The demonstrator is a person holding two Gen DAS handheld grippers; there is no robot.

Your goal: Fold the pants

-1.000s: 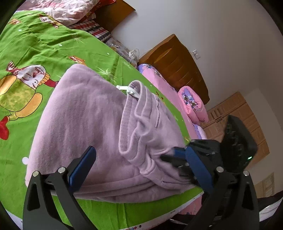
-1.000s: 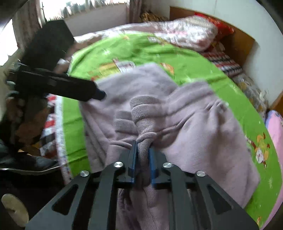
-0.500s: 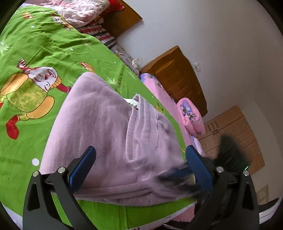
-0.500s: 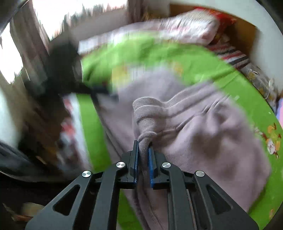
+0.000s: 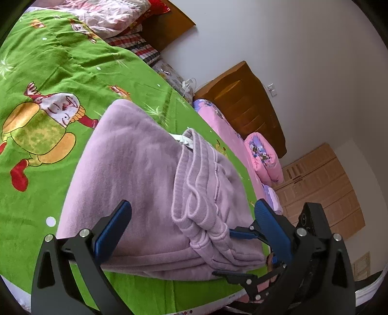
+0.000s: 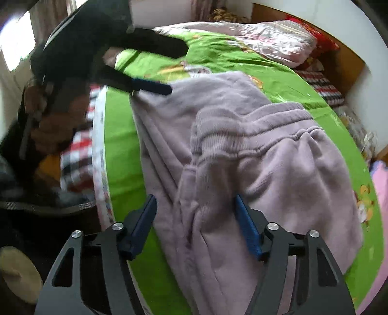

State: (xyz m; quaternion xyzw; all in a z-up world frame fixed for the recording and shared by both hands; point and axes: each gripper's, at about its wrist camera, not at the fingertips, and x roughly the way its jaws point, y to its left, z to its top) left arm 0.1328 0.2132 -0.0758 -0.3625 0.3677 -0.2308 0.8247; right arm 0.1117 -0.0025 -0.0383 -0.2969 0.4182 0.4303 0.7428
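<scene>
Now folded pants on bedspread

White walls, a brown wooden dresser, pale wooden wardrobe doors, a bright window with daylight

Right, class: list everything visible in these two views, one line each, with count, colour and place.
Pants: one, lilac, folded on the bedspread.
Bedspread: one, green with cartoon print, covering the bed.
Quilt: one, pale pink, at the bed's head.
Headboard: one, brown wood, against the wall.
Chest of drawers: one, brown, beside the bed.
Wardrobe: one, light wood, far corner.
Left claw: one, black with blue pads, open over the pants.
Right claw: one, same colours, open.
</scene>
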